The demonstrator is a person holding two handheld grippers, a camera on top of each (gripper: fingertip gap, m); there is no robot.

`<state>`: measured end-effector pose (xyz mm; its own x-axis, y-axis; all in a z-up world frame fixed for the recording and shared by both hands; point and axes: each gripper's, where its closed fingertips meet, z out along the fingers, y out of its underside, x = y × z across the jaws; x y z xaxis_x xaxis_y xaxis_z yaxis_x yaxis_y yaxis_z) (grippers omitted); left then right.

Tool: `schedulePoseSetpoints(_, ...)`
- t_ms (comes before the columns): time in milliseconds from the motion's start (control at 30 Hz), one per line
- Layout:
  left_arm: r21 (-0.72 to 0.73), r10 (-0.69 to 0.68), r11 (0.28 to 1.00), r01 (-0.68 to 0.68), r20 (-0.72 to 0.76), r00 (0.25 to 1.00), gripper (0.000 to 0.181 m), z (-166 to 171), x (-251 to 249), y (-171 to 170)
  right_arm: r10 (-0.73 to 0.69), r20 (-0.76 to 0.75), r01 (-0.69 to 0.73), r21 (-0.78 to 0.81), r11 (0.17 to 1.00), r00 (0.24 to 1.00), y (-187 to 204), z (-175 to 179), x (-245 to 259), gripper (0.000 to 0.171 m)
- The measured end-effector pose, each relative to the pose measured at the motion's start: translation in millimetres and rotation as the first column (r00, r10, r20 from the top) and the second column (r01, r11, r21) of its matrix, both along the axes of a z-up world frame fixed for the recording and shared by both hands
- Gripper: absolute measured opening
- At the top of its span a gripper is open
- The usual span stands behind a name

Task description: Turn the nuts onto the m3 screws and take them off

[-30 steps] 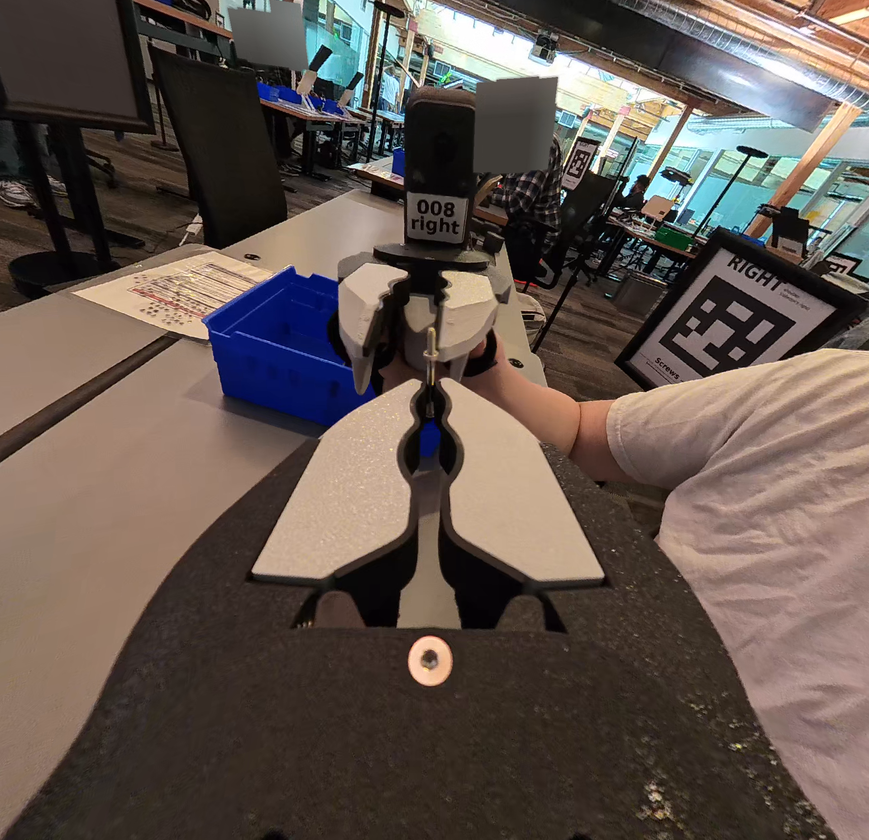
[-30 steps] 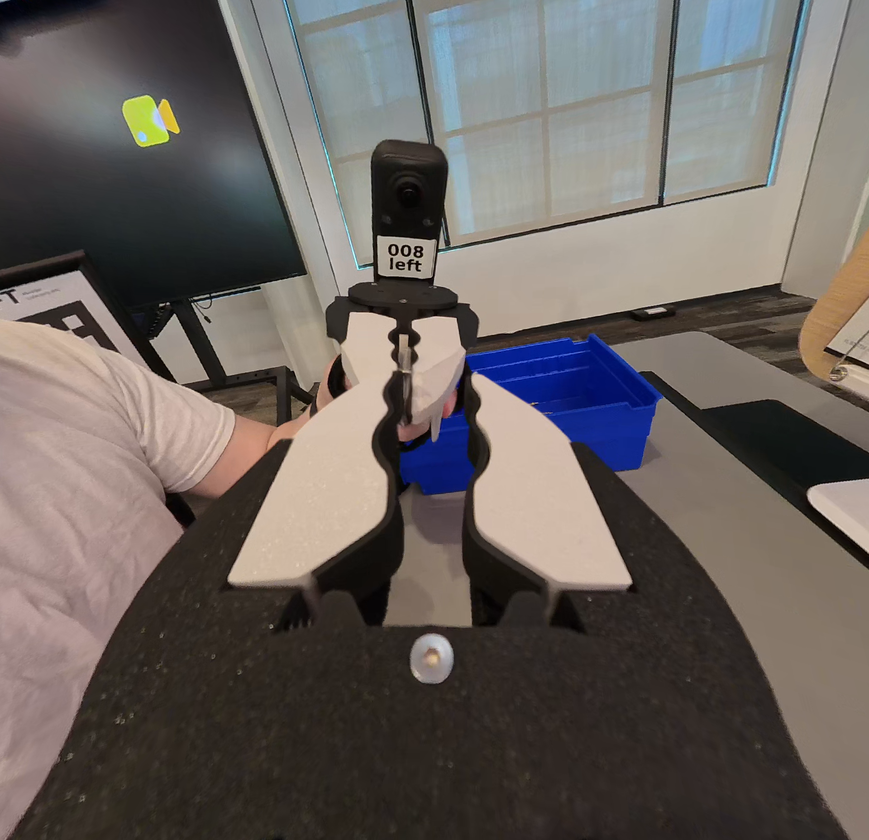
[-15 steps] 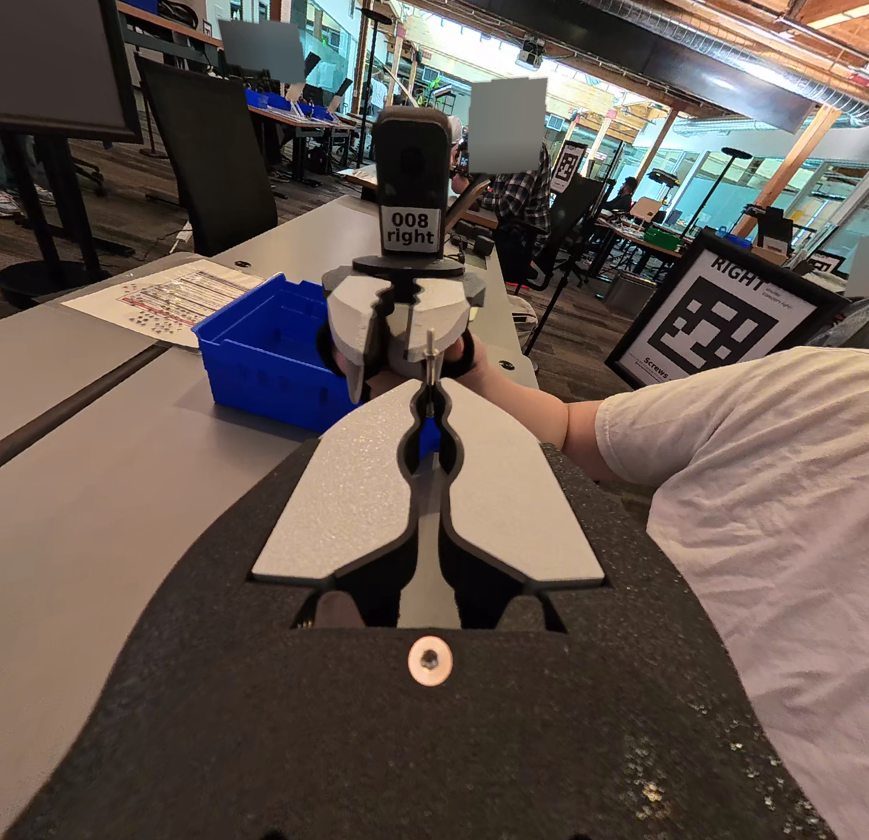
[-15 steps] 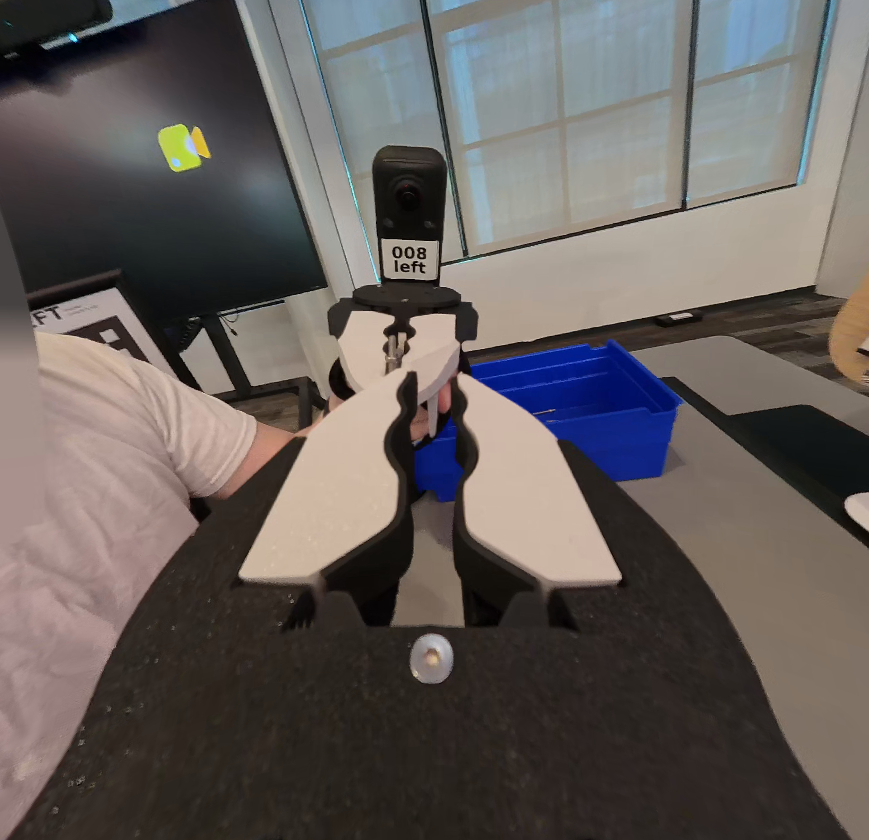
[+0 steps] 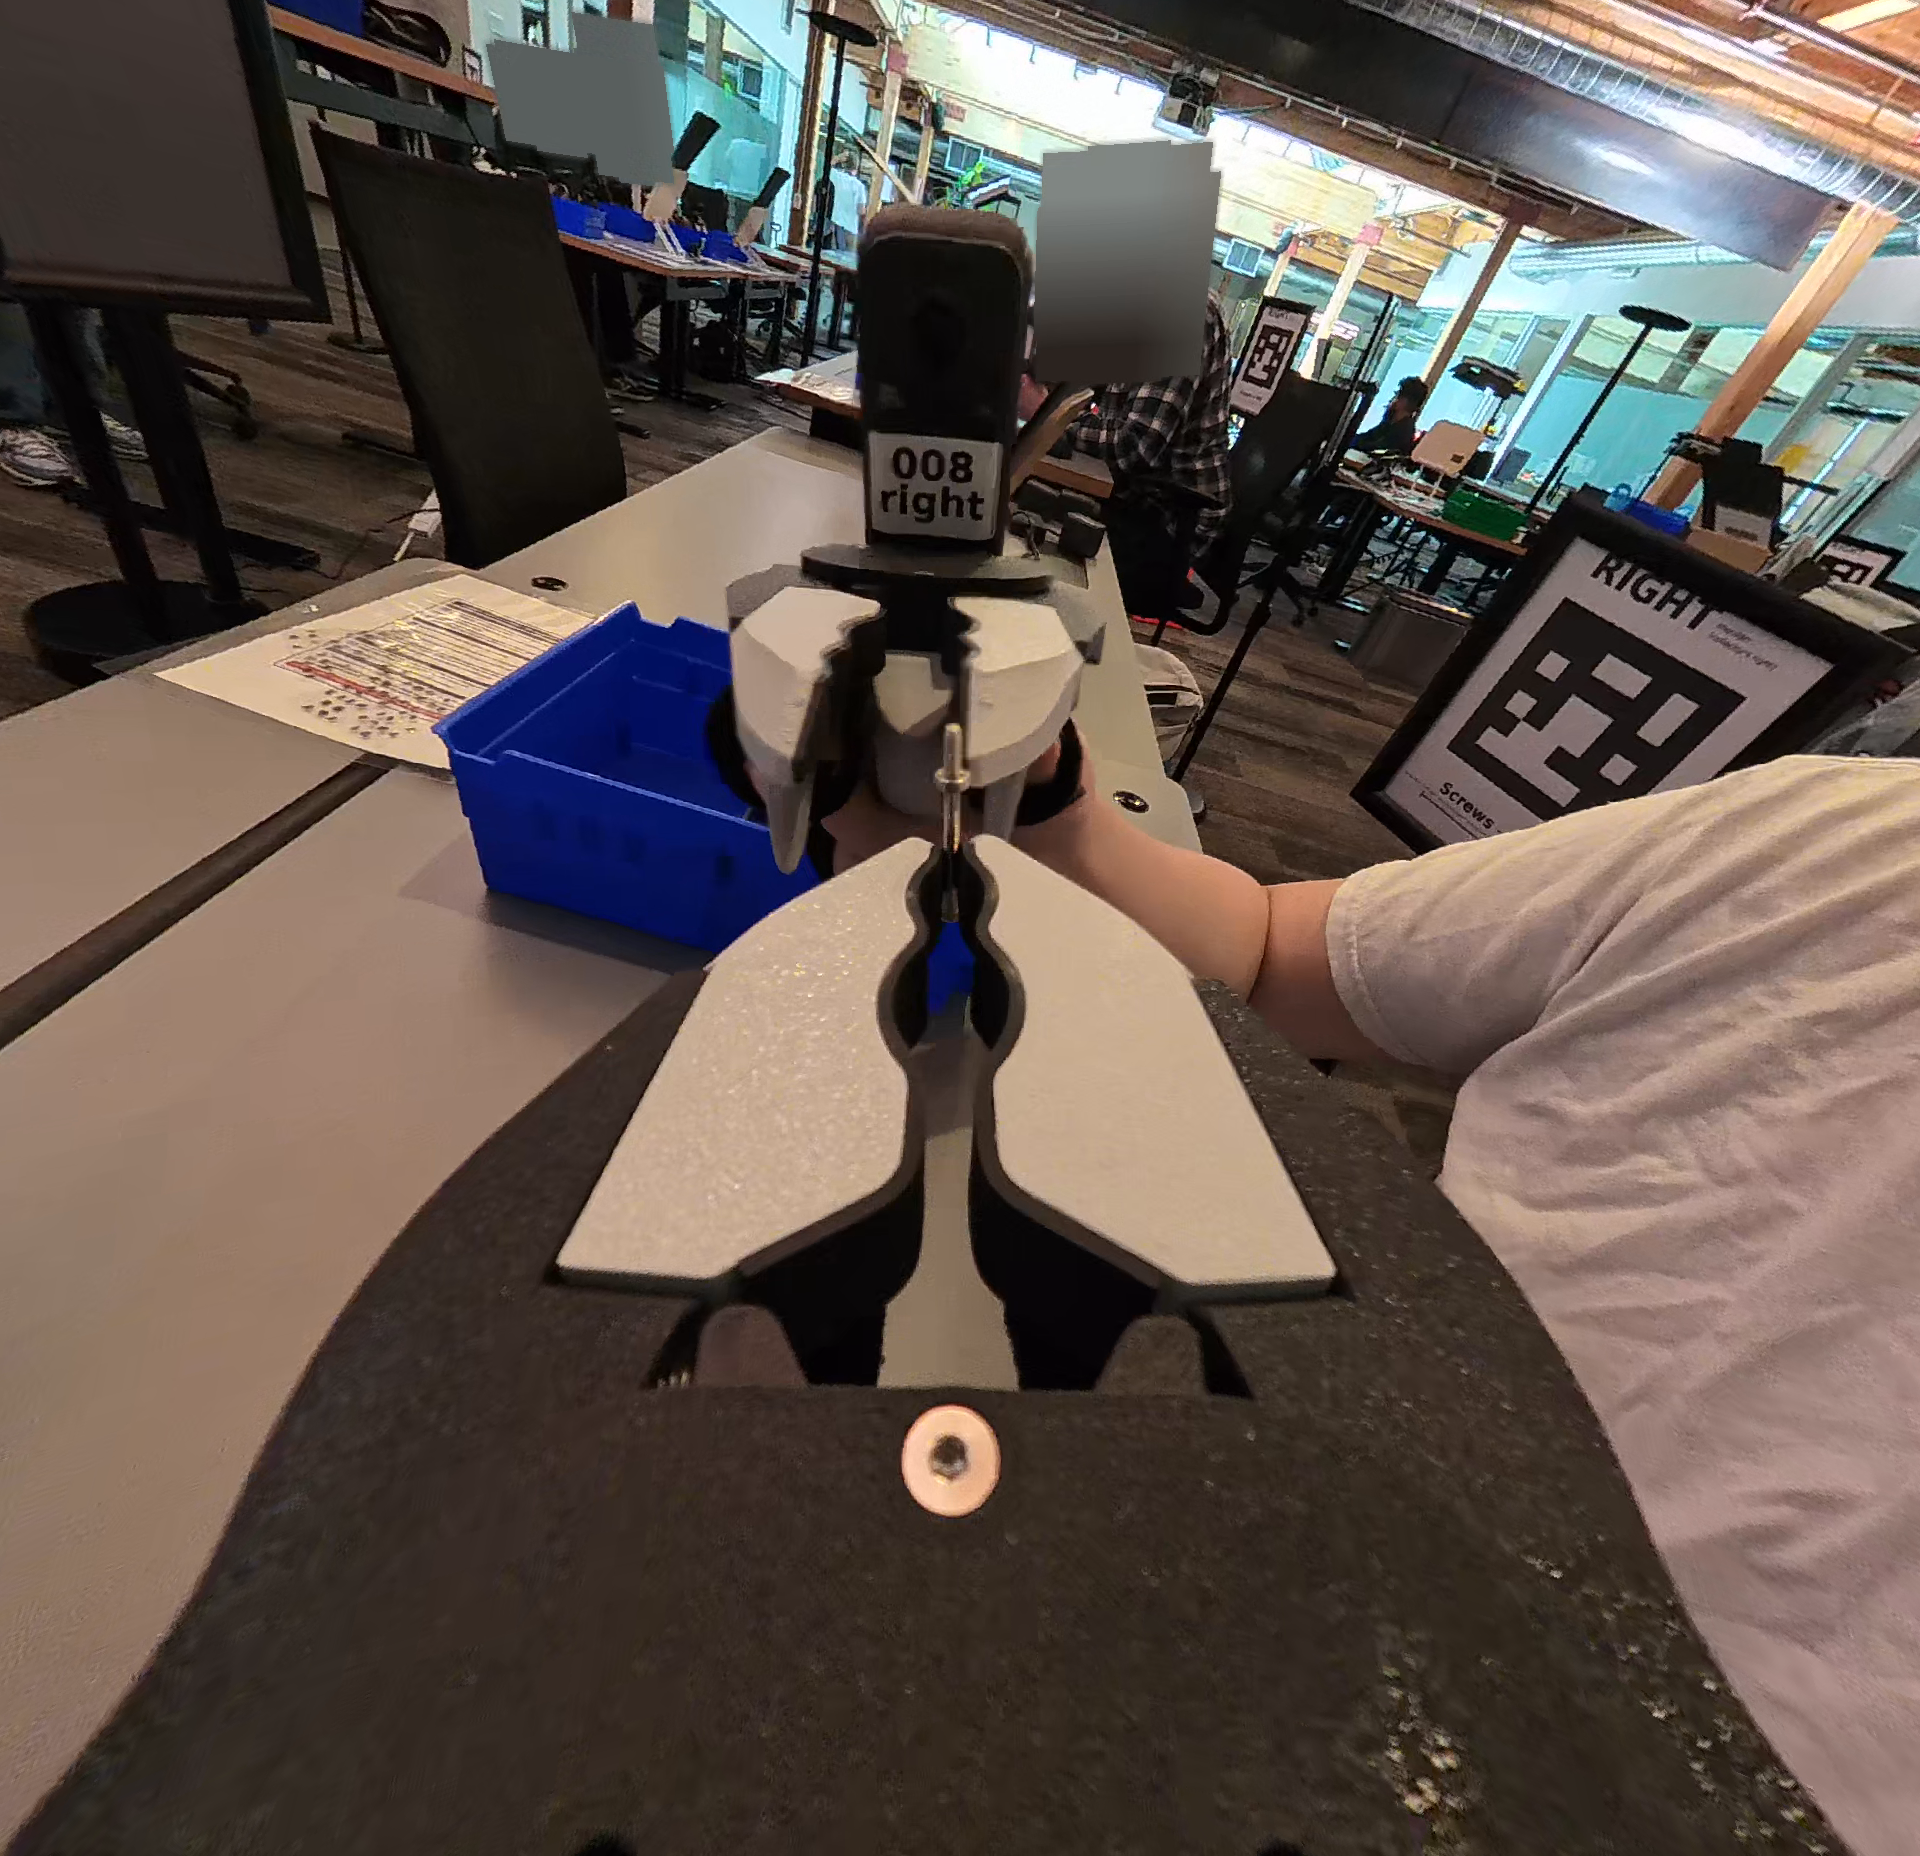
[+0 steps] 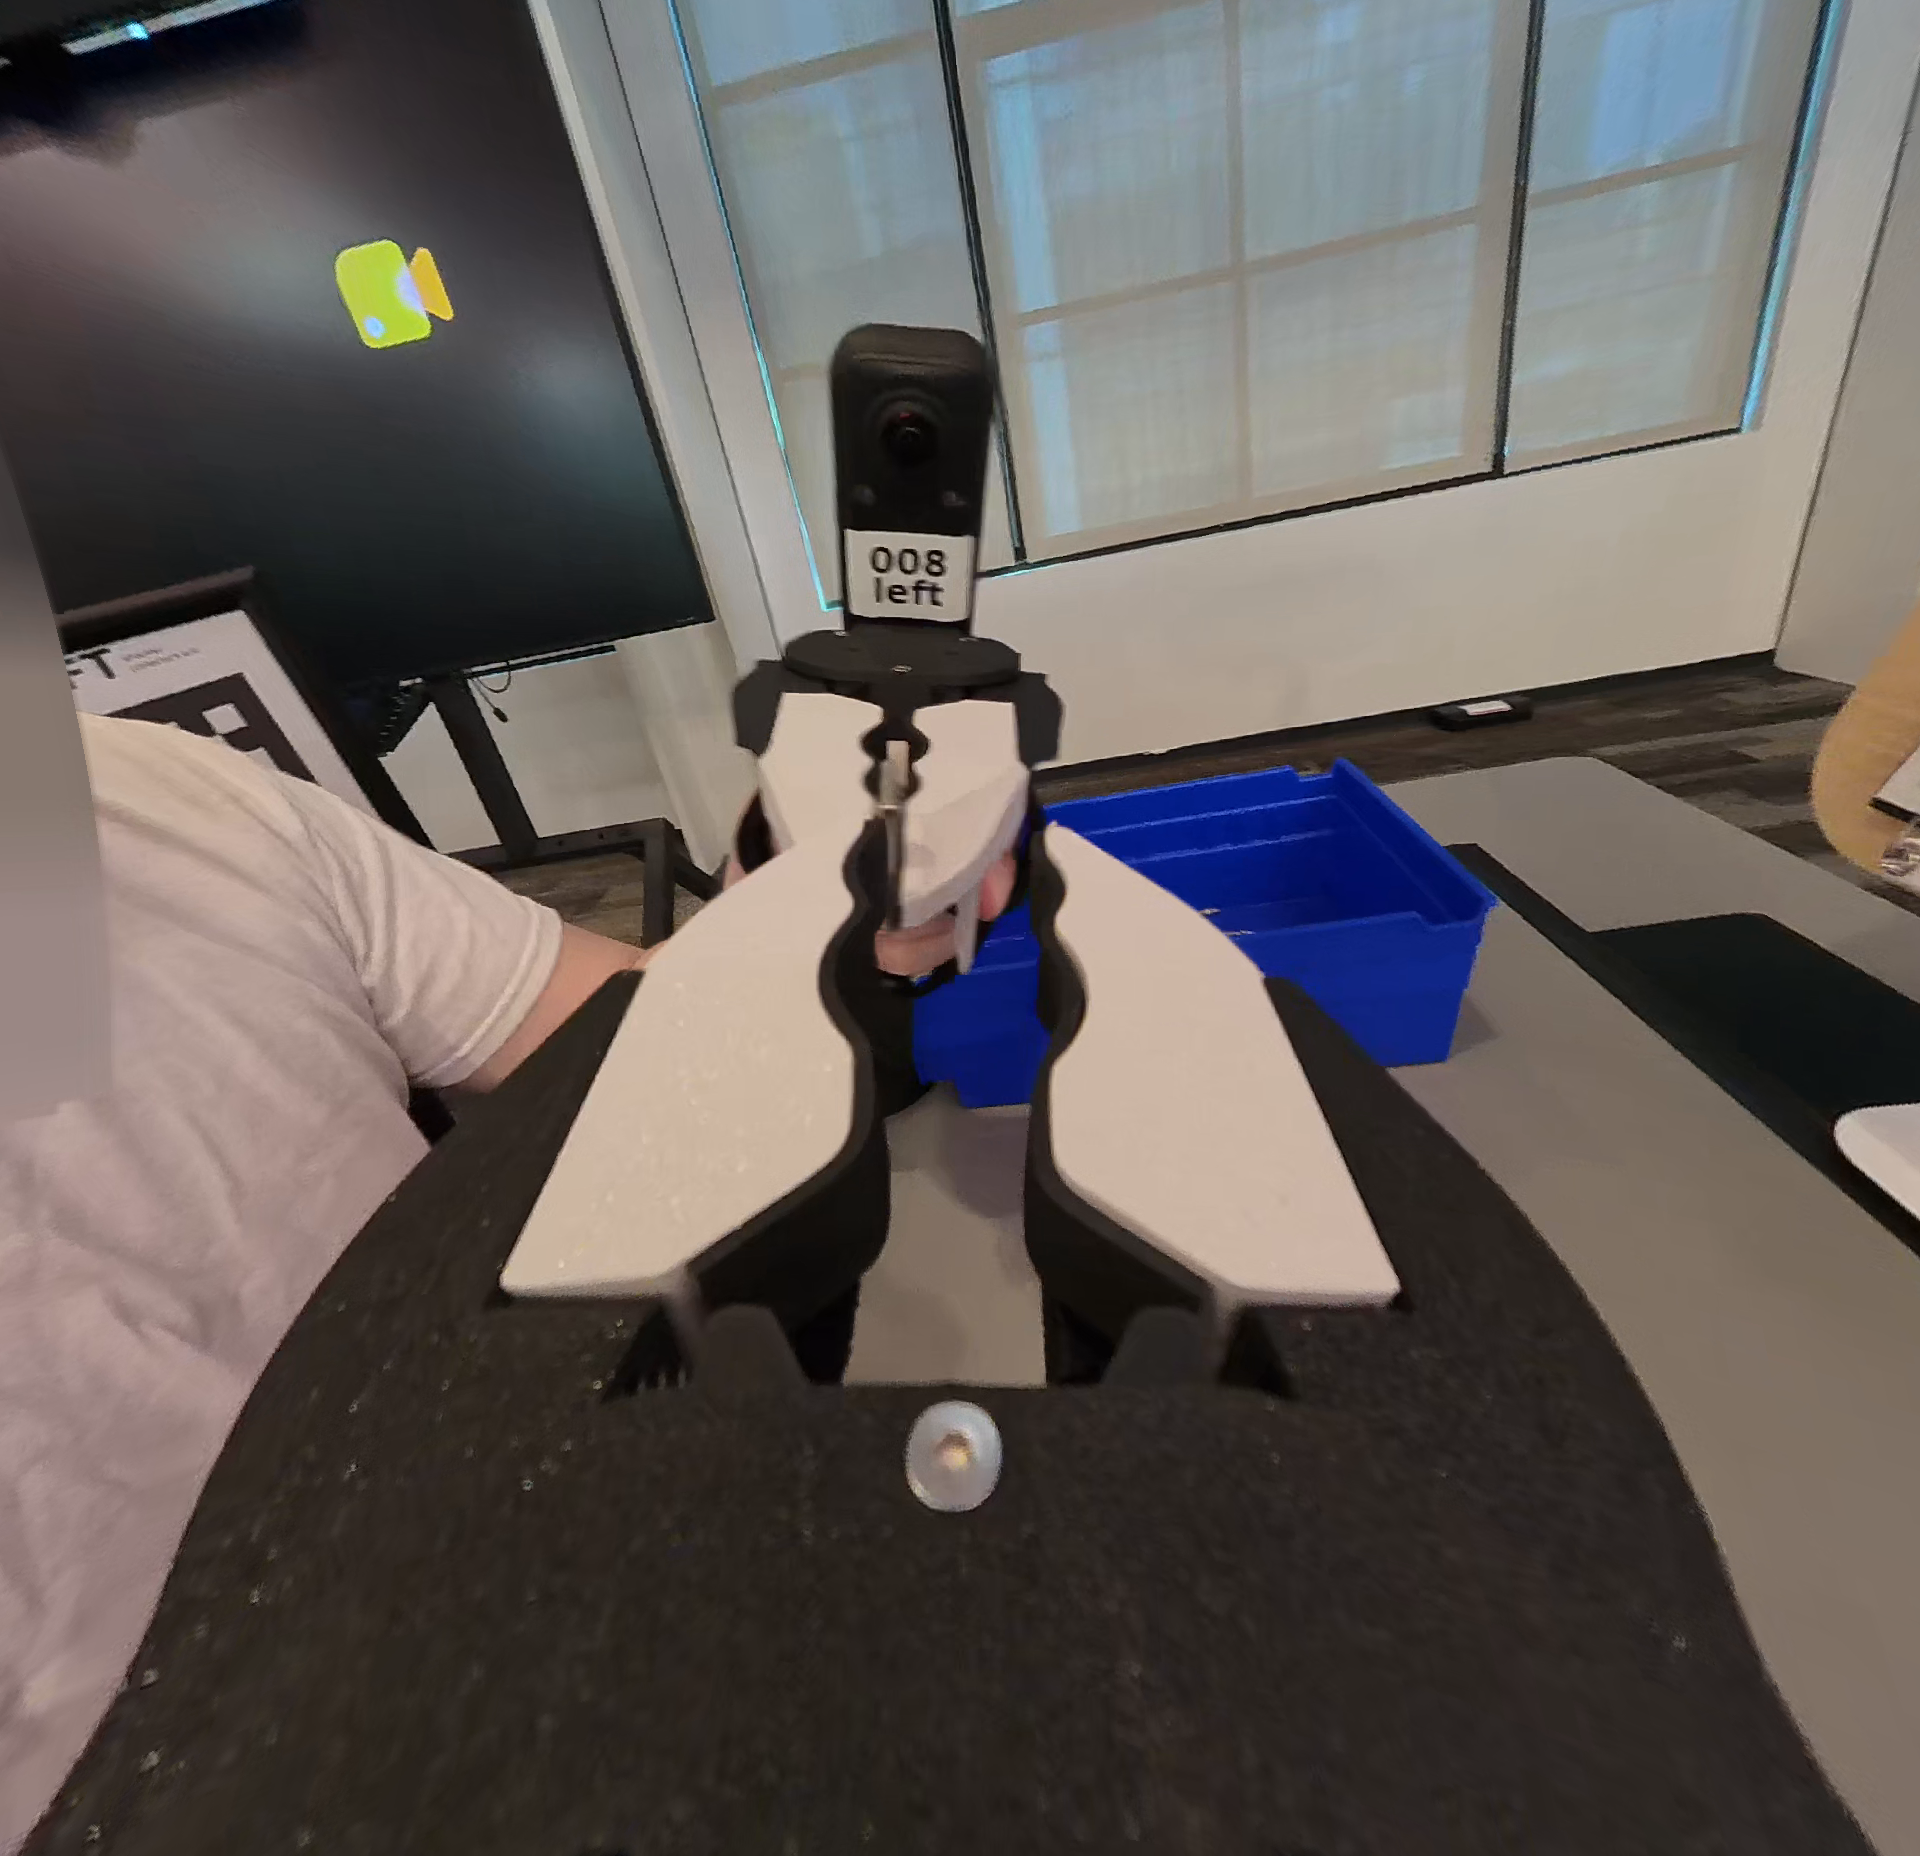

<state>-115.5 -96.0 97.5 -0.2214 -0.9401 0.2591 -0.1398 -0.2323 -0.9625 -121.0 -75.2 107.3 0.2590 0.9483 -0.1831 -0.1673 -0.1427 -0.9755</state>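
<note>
My left gripper [image 5: 948, 856] is shut on a thin m3 screw [image 5: 950, 819] that sticks up from its fingertips. A small nut [image 5: 951, 773] sits on the screw near its top. My right gripper [image 6: 940, 861] is open and empty, its two fingers standing either side of the left gripper's tips. In the right wrist view the screw [image 6: 890, 804] shows between the left gripper's shut fingers. In the left wrist view the right gripper [image 5: 894, 819] faces me just behind the screw, jaws apart. Both grippers are held above the grey table [image 5: 260, 1027].
A blue bin [image 5: 582, 767] stands on the table behind the grippers; it also shows in the right wrist view [image 6: 1299, 871]. A printed sheet [image 5: 416, 653] lies beyond it. A framed marker sign [image 5: 1600, 705] stands at the right. A black mat [image 6: 1766, 996] lies on the table. Left and right tips are no more than a few centimetres apart.
My right gripper's jaws narrowed half a second ago and now stand wider apart. My left gripper has kept its hold on the screw.
</note>
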Motion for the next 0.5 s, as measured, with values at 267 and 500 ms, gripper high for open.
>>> schedulePoseSetpoints(267, 0.030, -0.002, 1.000, 0.002, -0.014, 1.000, 0.002, -3, 4, -5, 0.020, 0.010, -0.020, -0.012, 1.000, 1.000, -3, -2, -8, 0.029)
schedulePoseSetpoints(500, 0.057, 0.028, 0.998, -0.029, 0.018, 0.999, 0.002, 8, -4, -2, 0.000, -0.016, 0.000, 0.000, 1.000, 1.000, -4, 7, 1, 0.029)
